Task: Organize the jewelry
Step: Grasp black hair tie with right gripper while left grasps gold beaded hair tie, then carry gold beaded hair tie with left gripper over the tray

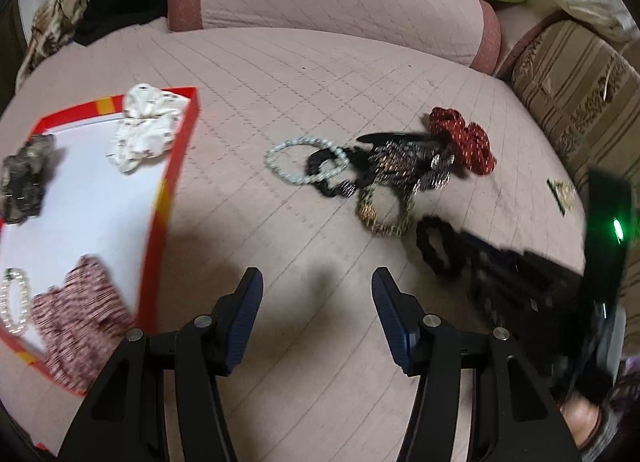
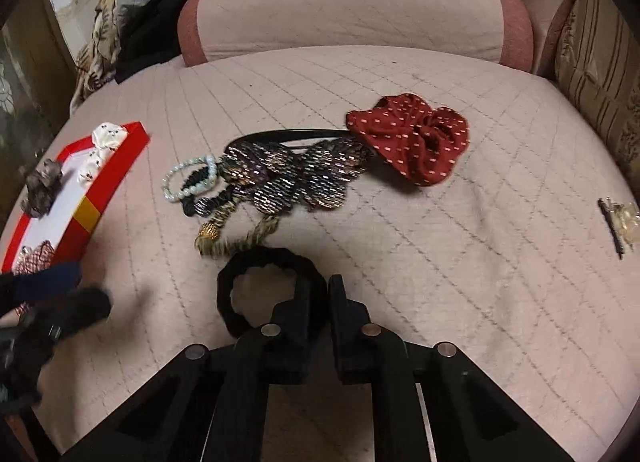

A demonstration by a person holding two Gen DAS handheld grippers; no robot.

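We found the right claw (image 2: 318, 302) nearly shut on the black hair tie's (image 2: 256, 262) rim, on the bed (image 2: 440, 262). The left claw (image 1: 317, 294) stood wide, empty, beside the red tray (image 1: 160, 201). We judged the tie soft, light; grip its band.
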